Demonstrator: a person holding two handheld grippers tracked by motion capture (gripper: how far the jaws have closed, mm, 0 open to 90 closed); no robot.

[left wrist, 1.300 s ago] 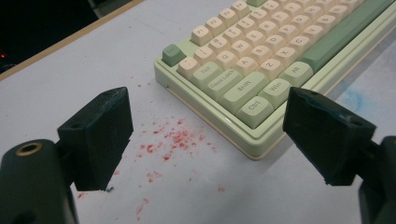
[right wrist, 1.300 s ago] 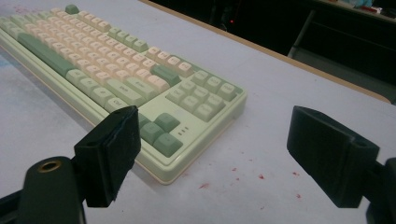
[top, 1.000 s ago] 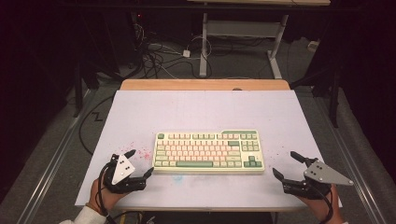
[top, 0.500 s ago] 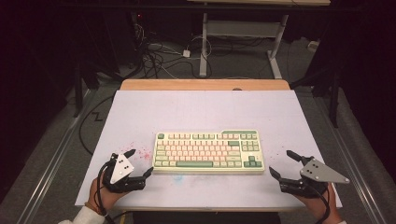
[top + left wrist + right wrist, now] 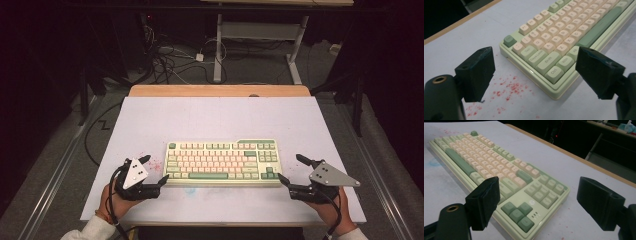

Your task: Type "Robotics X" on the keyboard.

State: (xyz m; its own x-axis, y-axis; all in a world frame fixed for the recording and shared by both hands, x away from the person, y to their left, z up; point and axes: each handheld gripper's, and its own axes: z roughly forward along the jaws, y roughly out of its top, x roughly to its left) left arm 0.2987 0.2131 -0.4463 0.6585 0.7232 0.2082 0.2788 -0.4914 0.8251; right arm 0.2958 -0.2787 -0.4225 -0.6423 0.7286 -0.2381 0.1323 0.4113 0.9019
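Note:
A cream and green keyboard (image 5: pixel 223 162) lies flat in the middle of the white table top (image 5: pixel 220 117). My left gripper (image 5: pixel 156 169) is open at the keyboard's near left corner (image 5: pixel 554 77), its jaws spread wide on either side of that corner with nothing between them. My right gripper (image 5: pixel 291 170) is open at the keyboard's near right corner (image 5: pixel 524 217), one jaw over the keys' near edge and the other out past the right end. Each gripper is held by a hand at the table's front edge.
Red specks (image 5: pixel 509 88) stain the table by the keyboard's left end, and a faint blue smear (image 5: pixel 434 161) lies in front of it. The wooden back edge (image 5: pixel 220 91) borders the table. Cables (image 5: pixel 170 62) and a desk frame (image 5: pixel 260 35) stand on the floor behind.
Both grippers have edged inward toward the keyboard's near corners, the right one more. The keyboard has not moved.

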